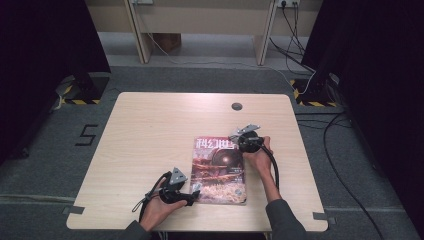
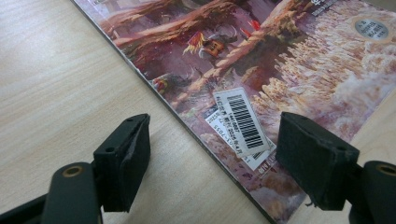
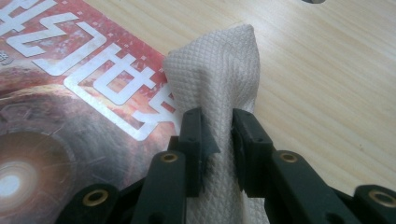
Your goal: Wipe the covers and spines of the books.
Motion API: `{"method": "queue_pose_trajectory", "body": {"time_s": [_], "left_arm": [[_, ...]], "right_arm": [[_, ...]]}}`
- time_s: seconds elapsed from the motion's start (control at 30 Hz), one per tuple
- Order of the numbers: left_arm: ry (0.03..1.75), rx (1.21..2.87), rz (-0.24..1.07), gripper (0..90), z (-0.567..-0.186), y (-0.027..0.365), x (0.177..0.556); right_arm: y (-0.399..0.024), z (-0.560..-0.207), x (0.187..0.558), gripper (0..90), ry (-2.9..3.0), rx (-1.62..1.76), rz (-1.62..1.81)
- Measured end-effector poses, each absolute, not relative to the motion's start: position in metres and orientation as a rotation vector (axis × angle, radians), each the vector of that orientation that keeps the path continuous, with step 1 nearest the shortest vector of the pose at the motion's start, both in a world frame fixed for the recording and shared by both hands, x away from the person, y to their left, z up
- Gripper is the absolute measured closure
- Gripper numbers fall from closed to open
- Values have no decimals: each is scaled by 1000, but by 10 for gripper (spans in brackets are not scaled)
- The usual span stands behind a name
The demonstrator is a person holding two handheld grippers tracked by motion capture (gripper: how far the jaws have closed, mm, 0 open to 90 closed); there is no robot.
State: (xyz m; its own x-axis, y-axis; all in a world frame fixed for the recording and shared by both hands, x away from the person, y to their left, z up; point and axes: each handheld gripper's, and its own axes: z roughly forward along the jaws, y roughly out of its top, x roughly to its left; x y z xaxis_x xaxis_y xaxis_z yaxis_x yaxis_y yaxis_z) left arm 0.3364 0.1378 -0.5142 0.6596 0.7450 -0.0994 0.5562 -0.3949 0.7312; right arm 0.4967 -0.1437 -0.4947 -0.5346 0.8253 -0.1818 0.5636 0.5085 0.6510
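A magazine (image 1: 218,170) with a reddish illustrated cover lies flat on the wooden table (image 1: 150,130), near the front edge. My right gripper (image 1: 236,139) hovers over its far right corner. In the right gripper view this gripper (image 3: 218,140) is shut on a folded white textured paper towel (image 3: 215,74), which sticks up past the jaws above the cover's white title letters. My left gripper (image 1: 196,189) sits at the magazine's near left corner. In the left gripper view it (image 2: 215,158) stands open, its jaws straddling the magazine's edge and the barcode sticker (image 2: 243,123).
A round grommet hole (image 1: 237,106) sits near the table's far edge. Bare wood spreads to the left of the magazine. Cables (image 1: 340,170) run across the grey floor on the right, and black curtains hang on both sides.
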Motion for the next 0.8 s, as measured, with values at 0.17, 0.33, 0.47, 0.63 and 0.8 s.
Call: {"method": "queue_pose_trajectory", "body": {"time_s": [0.17, 0.33, 0.47, 0.63, 0.8], "left_arm": [[1001, 2106, 309, 254, -514, 138, 337], [999, 2107, 305, 253, -514, 138, 337], [1000, 2109, 309, 253, -514, 138, 337], [997, 2114, 305, 249, -514, 140, 334], [1018, 2115, 288, 252, -512, 145, 327]], "right_arm": [[-139, -494, 503, 751, 2273, 1132, 710], [-129, -492, 504, 755, 2284, 1135, 679], [-111, -494, 499, 758, 2330, 1074, 726], [-111, -495, 498, 753, 2343, 1063, 771], [-125, -496, 505, 751, 2281, 1124, 733]]}}
